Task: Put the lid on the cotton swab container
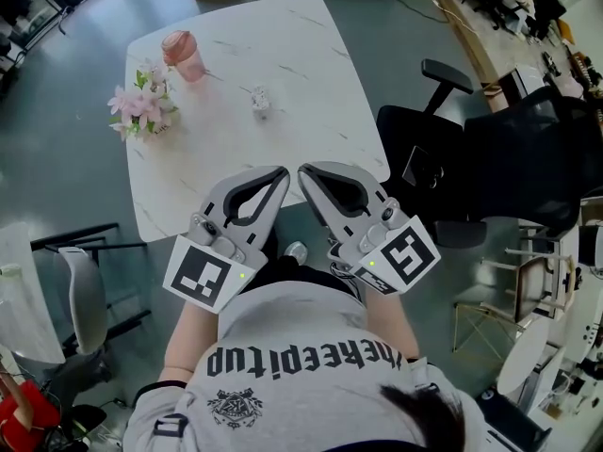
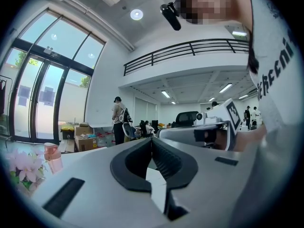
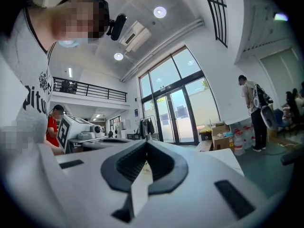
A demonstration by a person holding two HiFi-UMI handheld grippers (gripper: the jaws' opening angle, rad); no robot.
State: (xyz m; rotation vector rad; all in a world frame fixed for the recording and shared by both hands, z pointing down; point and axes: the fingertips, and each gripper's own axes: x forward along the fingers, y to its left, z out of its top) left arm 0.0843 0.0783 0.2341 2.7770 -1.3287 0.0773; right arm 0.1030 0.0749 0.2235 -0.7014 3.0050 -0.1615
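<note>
Marble table (image 1: pixel 283 55); small container (image 1: pixel 261 102) mid-table, lid unclear.

Two claws (image 1: pixel 283 171) (image 1: pixel 303 170), one bottle (image 1: pixel 184 55), one bouquet (image 1: pixel 141 107), one container (image 1: pixel 261 102)

Head cam: on my head, steeply down, close on L gripper (image 1: pixel 280 174), R gripper (image 1: pixel 304 172), table (image 1: pixel 283 73) beyond. L cam: low along its jaws, bottle (image 2: pixel 52 156) left, R gripper right. R cam: faces doors (image 3: pixel 175 113), L gripper left. All share table.

The square desk (image 1: pixel 301 64) is veined grey on white. The plastic bottle (image 1: pixel 183 55) and flowers (image 1: pixel 141 104) are tinted pink, the small container (image 1: pixel 261 102) whitish.
</note>
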